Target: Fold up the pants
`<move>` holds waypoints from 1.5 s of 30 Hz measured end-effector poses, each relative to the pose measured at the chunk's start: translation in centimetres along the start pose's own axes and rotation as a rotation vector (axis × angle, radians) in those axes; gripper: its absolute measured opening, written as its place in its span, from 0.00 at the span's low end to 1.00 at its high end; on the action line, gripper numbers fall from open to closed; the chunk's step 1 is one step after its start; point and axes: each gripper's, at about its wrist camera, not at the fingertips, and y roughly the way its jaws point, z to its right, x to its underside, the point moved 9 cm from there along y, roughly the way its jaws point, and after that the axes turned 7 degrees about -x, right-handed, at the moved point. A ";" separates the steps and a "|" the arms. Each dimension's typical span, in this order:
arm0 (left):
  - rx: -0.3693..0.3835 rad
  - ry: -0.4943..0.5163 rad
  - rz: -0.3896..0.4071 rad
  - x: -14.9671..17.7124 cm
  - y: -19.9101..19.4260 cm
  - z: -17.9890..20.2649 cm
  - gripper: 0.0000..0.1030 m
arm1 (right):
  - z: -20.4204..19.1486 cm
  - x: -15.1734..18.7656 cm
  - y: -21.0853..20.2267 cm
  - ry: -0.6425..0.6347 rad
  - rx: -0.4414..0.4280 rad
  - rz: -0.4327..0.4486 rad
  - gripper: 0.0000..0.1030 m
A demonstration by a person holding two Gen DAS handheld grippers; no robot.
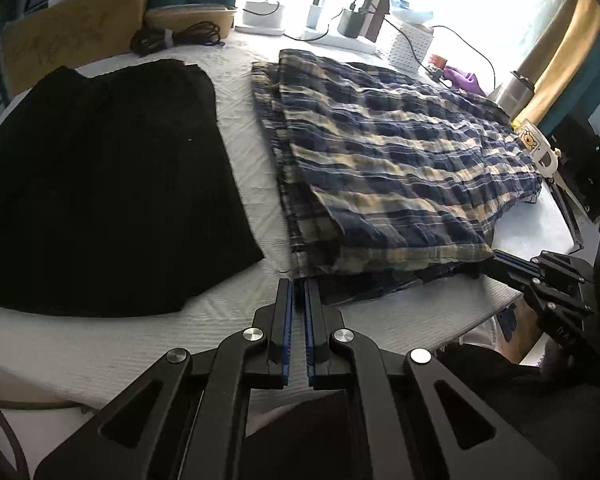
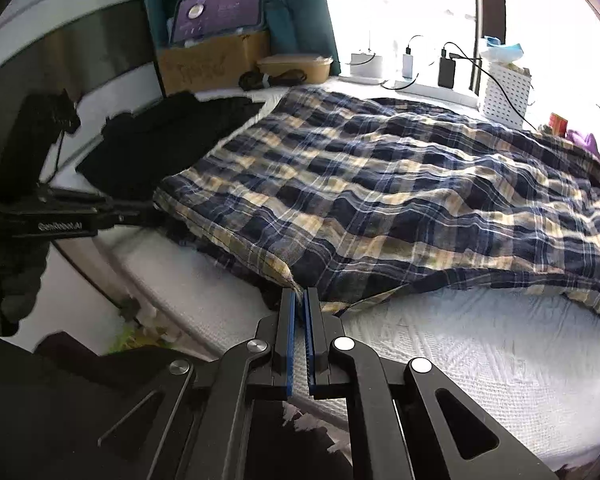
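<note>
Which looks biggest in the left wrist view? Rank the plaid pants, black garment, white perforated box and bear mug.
1. plaid pants
2. black garment, close in size, and nearer the camera, so unsure
3. white perforated box
4. bear mug, nearly alike

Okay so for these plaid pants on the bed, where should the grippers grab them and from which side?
Grip the plaid pants at the two corners of the near edge, coming in low from the bed's front side. That edge lies free towards the grippers. The right gripper is shut on one corner; the left gripper is shut at the other.
</note>
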 end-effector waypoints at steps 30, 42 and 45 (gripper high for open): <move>-0.047 -0.030 0.103 -17.7 5.9 -0.6 0.51 | 20.1 -6.7 -3.9 0.265 0.324 0.116 1.00; 0.063 -0.049 0.014 -20.0 9.8 1.6 0.41 | 25.4 -7.8 -3.9 0.324 0.379 0.127 1.00; 0.121 -0.013 -0.021 -18.6 9.5 3.4 0.41 | 26.2 -7.0 -3.2 0.347 0.379 0.106 1.00</move>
